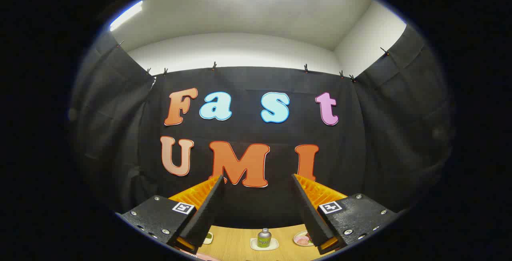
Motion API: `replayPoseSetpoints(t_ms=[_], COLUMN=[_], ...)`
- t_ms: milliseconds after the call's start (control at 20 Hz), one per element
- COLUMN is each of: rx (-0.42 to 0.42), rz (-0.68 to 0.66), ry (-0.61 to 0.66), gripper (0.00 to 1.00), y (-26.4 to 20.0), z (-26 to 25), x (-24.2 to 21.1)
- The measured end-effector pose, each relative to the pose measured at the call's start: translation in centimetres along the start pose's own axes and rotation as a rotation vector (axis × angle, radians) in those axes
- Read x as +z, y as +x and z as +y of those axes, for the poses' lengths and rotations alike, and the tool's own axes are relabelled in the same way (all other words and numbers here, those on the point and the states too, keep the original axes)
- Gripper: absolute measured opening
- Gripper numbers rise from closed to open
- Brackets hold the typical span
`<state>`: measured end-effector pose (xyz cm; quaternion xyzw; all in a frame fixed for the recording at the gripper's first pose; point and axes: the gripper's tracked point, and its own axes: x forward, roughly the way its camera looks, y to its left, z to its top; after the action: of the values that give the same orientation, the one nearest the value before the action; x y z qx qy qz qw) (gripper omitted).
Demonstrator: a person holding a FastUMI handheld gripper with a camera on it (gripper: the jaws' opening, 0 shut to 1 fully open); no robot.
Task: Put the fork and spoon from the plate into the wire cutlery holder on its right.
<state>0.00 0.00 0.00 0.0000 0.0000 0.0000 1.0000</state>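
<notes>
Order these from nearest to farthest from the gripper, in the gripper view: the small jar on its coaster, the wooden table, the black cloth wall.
The gripper is open, holding nothing.
1. Wooden table, just below the fingers.
2. Small jar on its coaster, ahead between the fingers.
3. Black cloth wall, behind the table.

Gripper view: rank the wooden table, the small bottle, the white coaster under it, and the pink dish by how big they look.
1. Wooden table, widest.
2. White coaster.
3. Pink dish, partly hidden behind a finger, so its rank against the coaster is unsure.
4. Small bottle.
Gripper open, holding nothing, aimed above the table.
</notes>
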Motion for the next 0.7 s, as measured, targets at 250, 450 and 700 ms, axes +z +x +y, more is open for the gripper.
replayPoseSetpoints(t_ms=[250, 450, 700], rx=[0.024, 0.036, 0.035], rz=[0.012, 0.018, 0.01], ry=[0.007, 0.016, 0.021], gripper=[0.97, 0.97, 0.97], y=[-0.2, -0.2, -0.1], z=[0.9, 1.5, 2.0], x=[-0.5, -0.7, -0.5])
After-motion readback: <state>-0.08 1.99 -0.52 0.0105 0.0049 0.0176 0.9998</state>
